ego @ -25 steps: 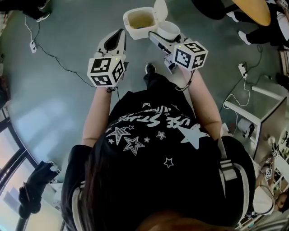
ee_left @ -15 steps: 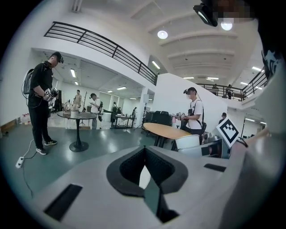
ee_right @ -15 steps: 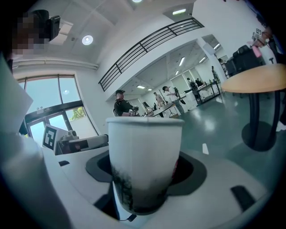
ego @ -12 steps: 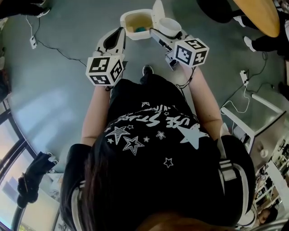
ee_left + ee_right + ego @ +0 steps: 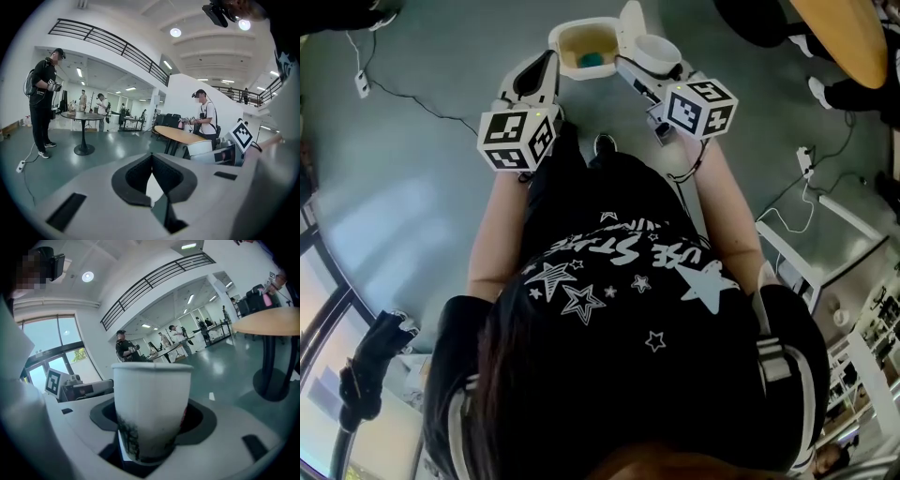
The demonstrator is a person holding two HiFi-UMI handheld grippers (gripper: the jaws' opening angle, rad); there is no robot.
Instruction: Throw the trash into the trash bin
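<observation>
In the head view the white trash bin point(image 5: 572, 42) stands on the floor ahead with its lid point(image 5: 630, 21) tipped up; a small blue-green object point(image 5: 592, 59) lies inside. My right gripper point(image 5: 652, 64) is shut on a white paper cup point(image 5: 656, 52), held upright just right of the bin's opening. The right gripper view shows that cup point(image 5: 152, 408) filling the space between the jaws of the right gripper point(image 5: 152, 430). My left gripper point(image 5: 546, 66) hangs at the bin's left edge, jaws meeting at their tips with nothing held, as the left gripper point(image 5: 152, 159) view confirms.
Cables and a power strip point(image 5: 362, 86) lie on the grey floor at left. A white rack point(image 5: 825, 258) stands at right, a round wooden table point(image 5: 844, 23) at top right. Other people point(image 5: 44, 103) stand around the hall. My own shoe point(image 5: 605, 143) is below the bin.
Both grippers have moved forward and slightly down toward the bin. The cup now sits closer to the bin's opening, and the blue-green object inside has come into sight.
</observation>
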